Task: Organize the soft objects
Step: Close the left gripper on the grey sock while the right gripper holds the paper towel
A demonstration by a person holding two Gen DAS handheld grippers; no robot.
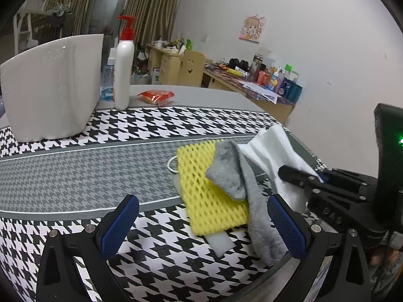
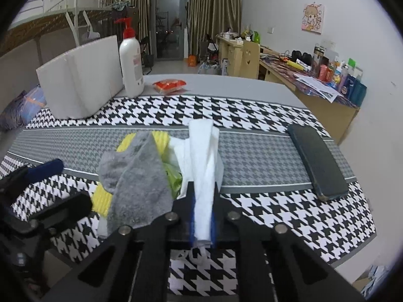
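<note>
A yellow foam mesh sheet [image 1: 211, 188] lies on the houndstooth cloth [image 1: 75, 176] with a grey cloth [image 1: 241, 183] draped over its right side. A white cloth [image 1: 274, 151] lies to the right of them. My right gripper [image 2: 203, 201] is shut on the white cloth [image 2: 204, 156], which sticks out forward between its blue pads; it also shows in the left wrist view [image 1: 297, 176]. My left gripper [image 1: 201, 224] is open and empty, its blue pads [image 1: 118, 226] on either side of the near end of the yellow sheet and grey cloth [image 2: 141, 176].
A white foam block [image 1: 53, 88] and a white pump bottle [image 1: 124, 68] stand at the back left, with a red packet [image 1: 156, 96] behind. A dark phone [image 2: 317, 161] lies on the cloth at the right. A cluttered desk [image 2: 314, 80] runs along the wall.
</note>
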